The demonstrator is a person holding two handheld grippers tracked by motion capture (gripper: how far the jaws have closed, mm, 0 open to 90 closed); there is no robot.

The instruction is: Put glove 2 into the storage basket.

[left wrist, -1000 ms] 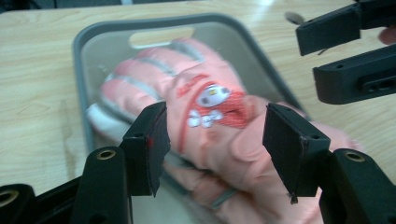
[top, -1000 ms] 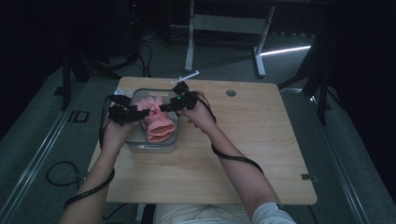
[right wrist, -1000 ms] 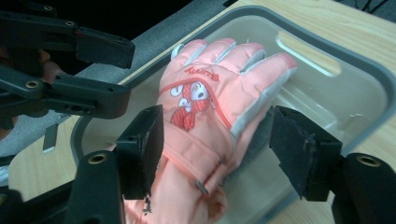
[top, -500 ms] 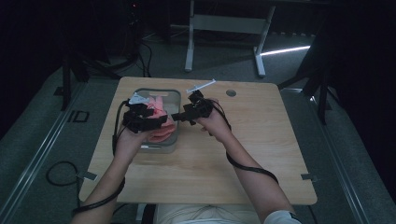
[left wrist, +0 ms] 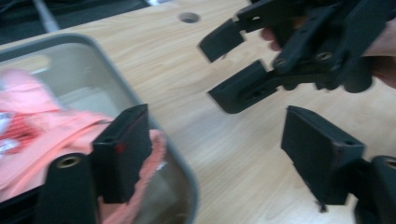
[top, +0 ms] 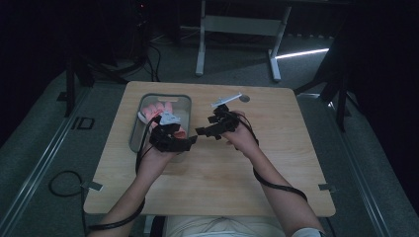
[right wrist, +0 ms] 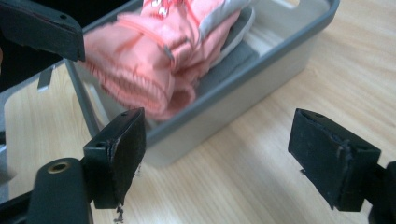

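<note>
Tray (top: pixel 136 129), grey, upper left of the wooden table (top: pixel 276 163) in the high view, holding a folded pink garment (right wrist: pixel 154 60) with one edge spilling over the rim. Left gripper (top: pixel 191 141) at frame centre, just right of the tray's near end, jaws spread wide, nothing between them. Right gripper (top: pixel 203 131) just beside it, facing it, jaws likewise parted and empty. Small white object (top: pixel 226 99) near the table's far edge; too small to identify.
</note>
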